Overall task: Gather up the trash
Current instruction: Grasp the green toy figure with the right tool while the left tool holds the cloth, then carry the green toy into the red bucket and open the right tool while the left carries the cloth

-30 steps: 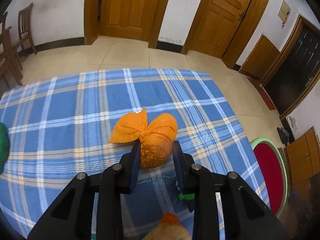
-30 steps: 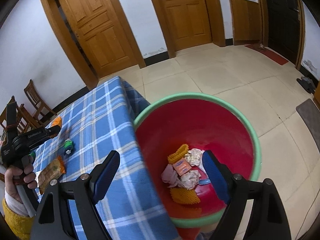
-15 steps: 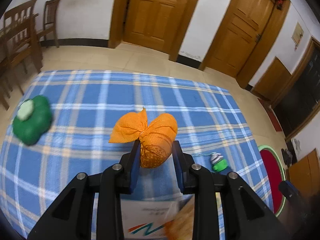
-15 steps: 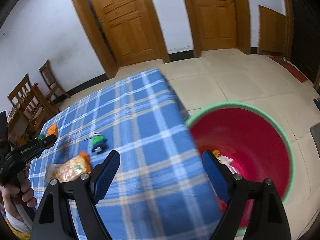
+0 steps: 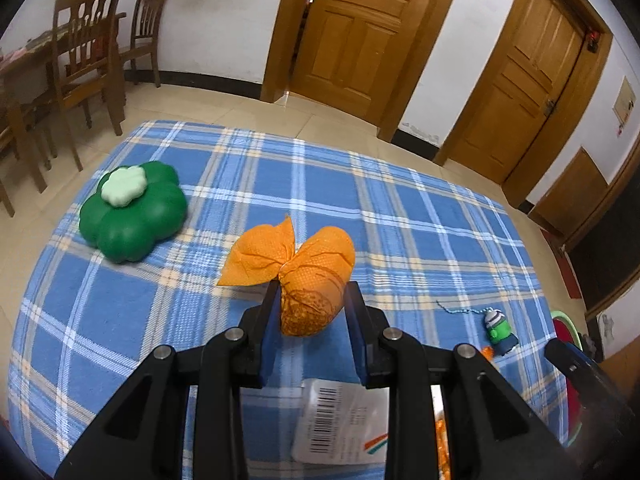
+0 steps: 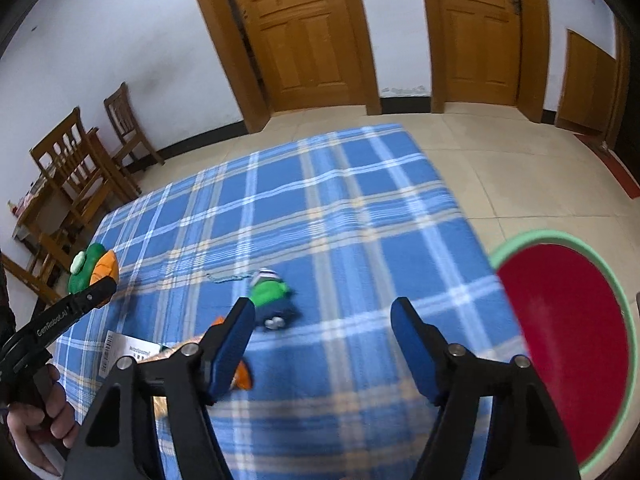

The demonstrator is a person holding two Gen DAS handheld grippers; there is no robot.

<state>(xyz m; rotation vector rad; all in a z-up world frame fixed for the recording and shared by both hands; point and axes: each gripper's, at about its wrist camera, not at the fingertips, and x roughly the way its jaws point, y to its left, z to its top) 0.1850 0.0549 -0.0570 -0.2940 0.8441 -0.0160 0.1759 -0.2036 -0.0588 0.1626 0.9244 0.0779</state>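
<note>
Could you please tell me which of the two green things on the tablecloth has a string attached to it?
The small green figure near the bin side; the clover-shaped green toy has none.

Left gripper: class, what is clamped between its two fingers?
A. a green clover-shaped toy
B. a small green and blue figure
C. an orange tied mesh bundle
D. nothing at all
C: the left gripper is closed on the orange mesh bundle, both pads pressing on its sides.

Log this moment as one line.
left claw: shut on orange mesh bundle | right claw: closing, empty, over blue plaid tablecloth | red bin: beside table
</note>
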